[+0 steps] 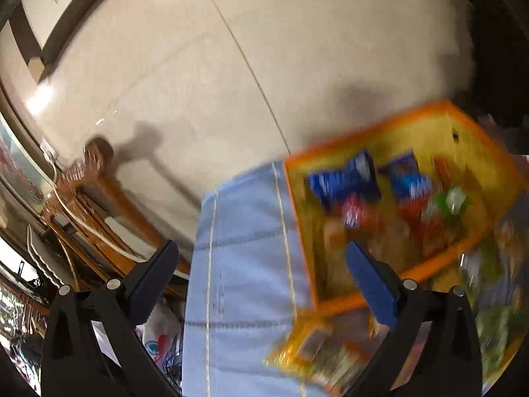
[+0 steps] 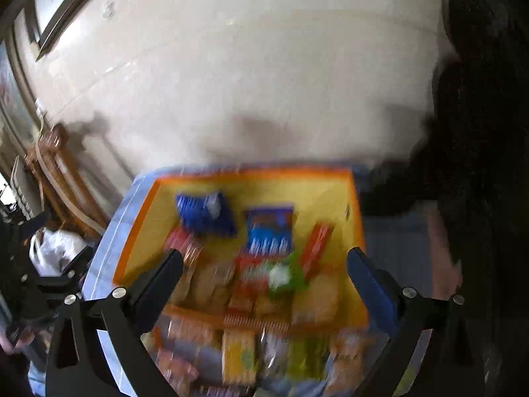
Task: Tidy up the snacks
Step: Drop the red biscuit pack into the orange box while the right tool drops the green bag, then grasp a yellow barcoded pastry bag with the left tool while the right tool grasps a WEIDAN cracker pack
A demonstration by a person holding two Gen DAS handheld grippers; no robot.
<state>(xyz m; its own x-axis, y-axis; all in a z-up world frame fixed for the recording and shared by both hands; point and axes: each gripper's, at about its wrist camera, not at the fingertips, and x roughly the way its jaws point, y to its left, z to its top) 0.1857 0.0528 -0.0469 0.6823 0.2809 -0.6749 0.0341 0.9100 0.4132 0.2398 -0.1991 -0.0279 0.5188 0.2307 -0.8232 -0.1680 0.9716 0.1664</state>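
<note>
Both pictures are smeared with motion blur, so small print on the packets cannot be read.

The left gripper [image 1: 264,284], black with dark blue pads, has its jaws spread wide, and nothing sits between them. Below it lies a pale blue quilted cloth [image 1: 248,264] with thin cream stripes. At about two o'clock from that gripper sits a yellow rectangular tray with an orange rim [image 1: 330,155], resting on the cloth. Inside the tray a dark blue snack packet [image 1: 344,182] lies near the nine o'clock wall, with red and green packets beside it toward three o'clock.

The right gripper [image 2: 264,281], of the same black build, also stands fully open and holds nothing. It hangs over the near edge of the tray [image 2: 251,173], whose interior fills the twelve o'clock side of its view. A blue packet with white lettering [image 2: 269,231] lies near the tray's middle, a green and white packet [image 2: 284,276] just at six o'clock from it. More loose snack packets [image 2: 238,357], yellow, orange and green, lie on the cloth outside the tray's near rim.

A carved wooden chair [image 1: 96,198] stands at nine o'clock on the pale tiled floor [image 1: 264,49].
</note>
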